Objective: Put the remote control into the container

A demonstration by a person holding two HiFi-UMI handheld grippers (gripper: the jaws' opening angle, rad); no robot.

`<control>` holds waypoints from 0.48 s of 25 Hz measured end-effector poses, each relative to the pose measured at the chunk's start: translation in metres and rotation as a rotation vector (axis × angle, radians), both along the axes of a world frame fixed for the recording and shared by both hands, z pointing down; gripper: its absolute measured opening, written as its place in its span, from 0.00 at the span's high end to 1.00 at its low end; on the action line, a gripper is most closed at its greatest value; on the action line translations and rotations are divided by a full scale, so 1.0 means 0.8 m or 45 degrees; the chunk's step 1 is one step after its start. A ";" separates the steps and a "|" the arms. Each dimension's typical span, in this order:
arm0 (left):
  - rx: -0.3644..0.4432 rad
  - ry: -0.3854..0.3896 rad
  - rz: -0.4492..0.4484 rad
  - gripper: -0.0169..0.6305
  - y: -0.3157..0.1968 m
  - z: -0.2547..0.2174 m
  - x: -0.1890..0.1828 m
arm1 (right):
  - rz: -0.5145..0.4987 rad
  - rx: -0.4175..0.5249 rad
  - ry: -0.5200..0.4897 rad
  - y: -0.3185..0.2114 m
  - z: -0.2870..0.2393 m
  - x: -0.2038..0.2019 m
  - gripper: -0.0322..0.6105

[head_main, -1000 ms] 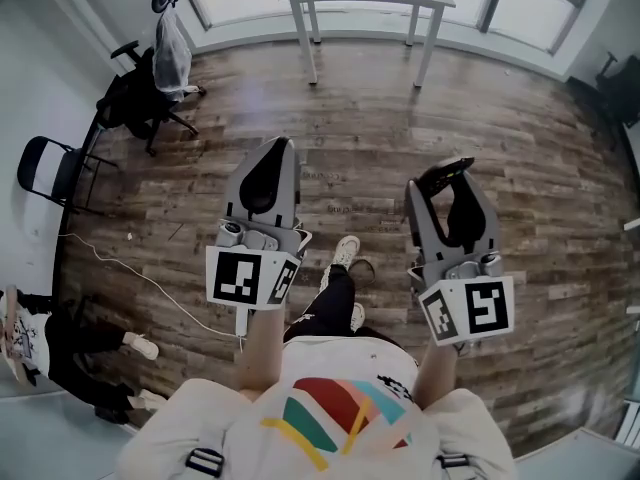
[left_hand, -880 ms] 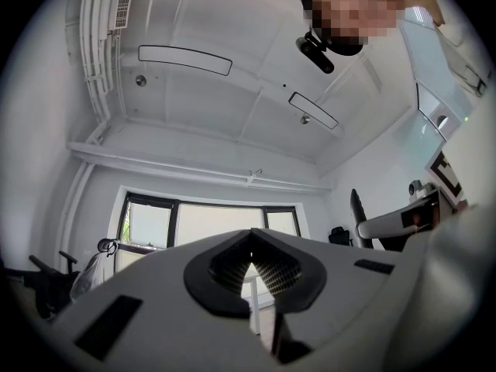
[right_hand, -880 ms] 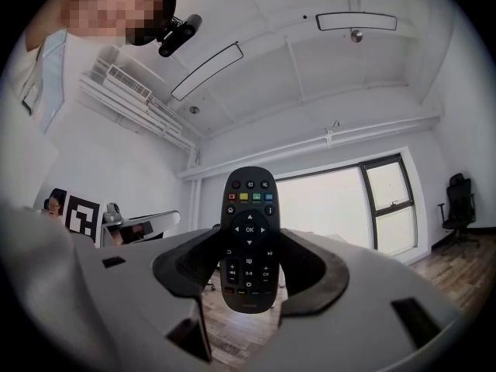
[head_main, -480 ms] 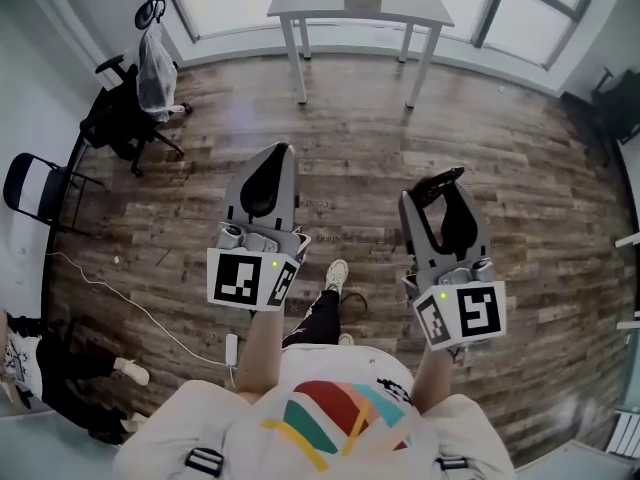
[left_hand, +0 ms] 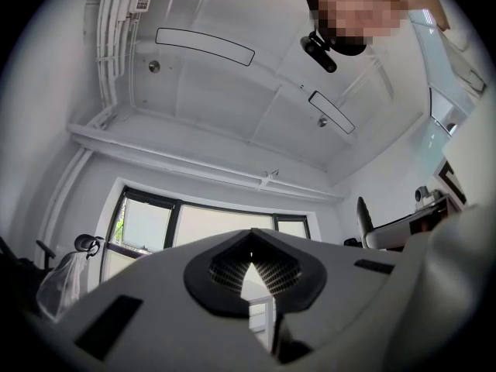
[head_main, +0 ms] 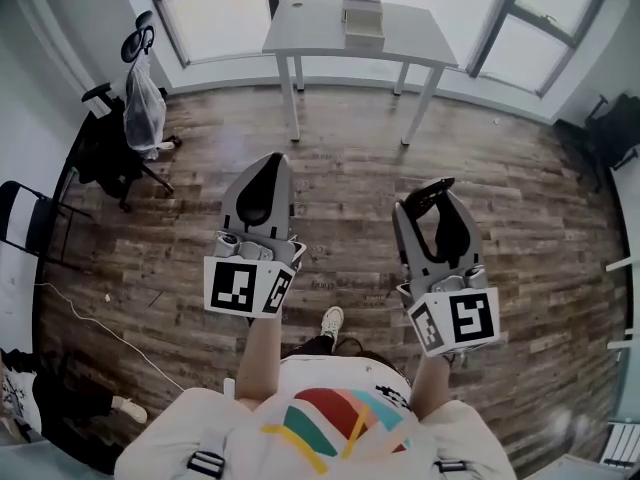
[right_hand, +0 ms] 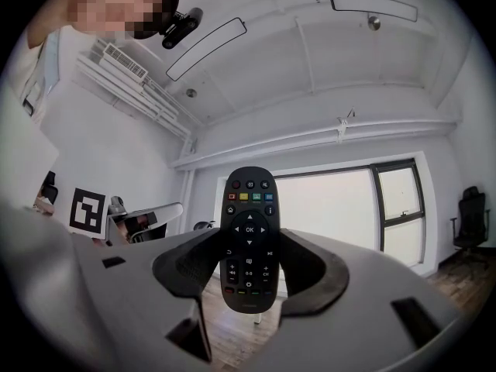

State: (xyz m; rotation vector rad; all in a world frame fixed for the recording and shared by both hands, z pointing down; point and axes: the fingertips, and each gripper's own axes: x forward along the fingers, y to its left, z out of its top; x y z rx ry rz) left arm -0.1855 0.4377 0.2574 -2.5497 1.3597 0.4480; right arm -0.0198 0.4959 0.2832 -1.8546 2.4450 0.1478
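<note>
The black remote control (right_hand: pixel 249 239) stands upright between the pads of my right gripper (right_hand: pixel 249 263), buttons facing the camera. In the head view the right gripper (head_main: pixel 436 200) is held over the wooden floor with the remote's (head_main: pixel 430 189) dark end showing at its tip. My left gripper (head_main: pixel 262 180) is beside it, jaws closed with nothing between them; in the left gripper view (left_hand: pixel 249 260) only a thin gap shows below the touching tips. Far ahead a pale box-like container (head_main: pixel 363 19) rests on a white table (head_main: pixel 310 28) by the windows.
A black office chair with a plastic bag (head_main: pixel 128 118) is at the left, a folding chair (head_main: pixel 22 226) further left. A white cable (head_main: pixel 95 323) lies on the floor. Another black chair (head_main: pixel 612 128) is at the right. Wooden floor stretches between me and the table.
The table and container have come nearer and lower in the head view as the person walks forward. Both grippers travel along, holding the same pose and the same grip.
</note>
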 end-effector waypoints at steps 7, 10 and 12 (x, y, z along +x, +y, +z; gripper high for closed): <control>-0.063 0.031 0.016 0.96 -0.086 -0.006 -0.025 | 0.023 -0.066 0.054 -0.081 -0.018 -0.023 0.58; -0.068 0.045 0.013 0.96 -0.101 -0.006 -0.027 | 0.013 -0.062 0.062 -0.097 -0.020 -0.025 0.58; -0.065 0.042 0.014 0.96 -0.109 -0.007 -0.025 | 0.005 -0.065 0.060 -0.108 -0.020 -0.026 0.57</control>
